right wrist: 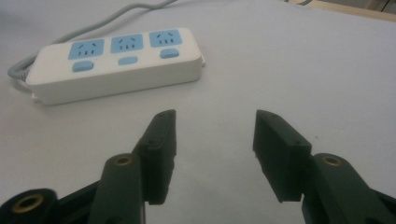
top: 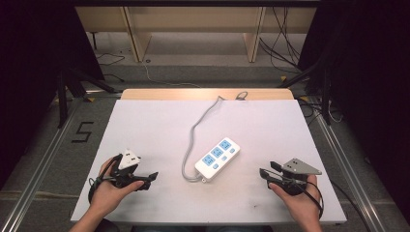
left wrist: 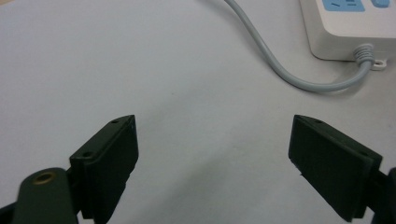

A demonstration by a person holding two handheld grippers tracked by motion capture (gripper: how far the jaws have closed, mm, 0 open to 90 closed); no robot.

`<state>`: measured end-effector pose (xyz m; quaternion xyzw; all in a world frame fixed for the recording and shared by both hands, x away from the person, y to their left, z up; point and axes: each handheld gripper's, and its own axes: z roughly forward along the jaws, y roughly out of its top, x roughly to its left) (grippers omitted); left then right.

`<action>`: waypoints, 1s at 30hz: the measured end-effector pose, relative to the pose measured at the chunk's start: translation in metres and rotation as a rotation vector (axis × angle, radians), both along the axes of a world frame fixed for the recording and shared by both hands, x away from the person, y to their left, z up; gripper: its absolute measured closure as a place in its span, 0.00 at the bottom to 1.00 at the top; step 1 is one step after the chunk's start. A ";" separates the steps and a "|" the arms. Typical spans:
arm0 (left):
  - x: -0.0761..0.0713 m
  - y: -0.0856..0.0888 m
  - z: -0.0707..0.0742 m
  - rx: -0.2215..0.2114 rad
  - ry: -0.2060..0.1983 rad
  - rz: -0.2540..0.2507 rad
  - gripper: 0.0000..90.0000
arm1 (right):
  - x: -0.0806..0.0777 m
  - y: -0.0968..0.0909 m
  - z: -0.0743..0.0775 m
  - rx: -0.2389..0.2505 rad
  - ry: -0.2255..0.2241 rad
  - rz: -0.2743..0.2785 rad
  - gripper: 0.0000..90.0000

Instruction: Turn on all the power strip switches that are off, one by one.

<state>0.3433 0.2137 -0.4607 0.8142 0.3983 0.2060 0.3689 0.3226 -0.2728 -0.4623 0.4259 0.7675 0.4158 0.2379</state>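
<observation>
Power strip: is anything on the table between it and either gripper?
Nothing visible. Bare white table lies between the power strip and both the left gripper and right gripper; its grey cord curves near the left side.

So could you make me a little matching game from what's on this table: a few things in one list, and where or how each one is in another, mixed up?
Things:
1. power strip
2. grey cord
3. left hand-held gripper
4. right hand-held gripper

Places or states:
A. open, near the table's front right, pointing towards the middle
B. lies near the middle of the white table, three blue sockets facing up
C. open, near the table's front left, nothing between its jaws
D. curves from the strip's near end and runs to the table's far edge

Pairs: 1-B, 2-D, 3-C, 4-A
</observation>
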 end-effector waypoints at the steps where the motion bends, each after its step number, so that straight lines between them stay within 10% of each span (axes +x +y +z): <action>1: 0.000 0.000 0.000 0.000 0.000 0.000 0.17 | 0.000 0.000 0.000 -0.021 -0.008 0.008 0.60; 18: 0.002 0.004 -0.001 0.001 -0.005 0.032 0.18 | 0.007 0.008 0.019 -0.064 -0.016 0.049 0.99; 30: 0.004 0.005 -0.002 0.006 -0.003 0.040 0.18 | 0.019 0.020 0.027 -0.076 0.015 0.072 1.00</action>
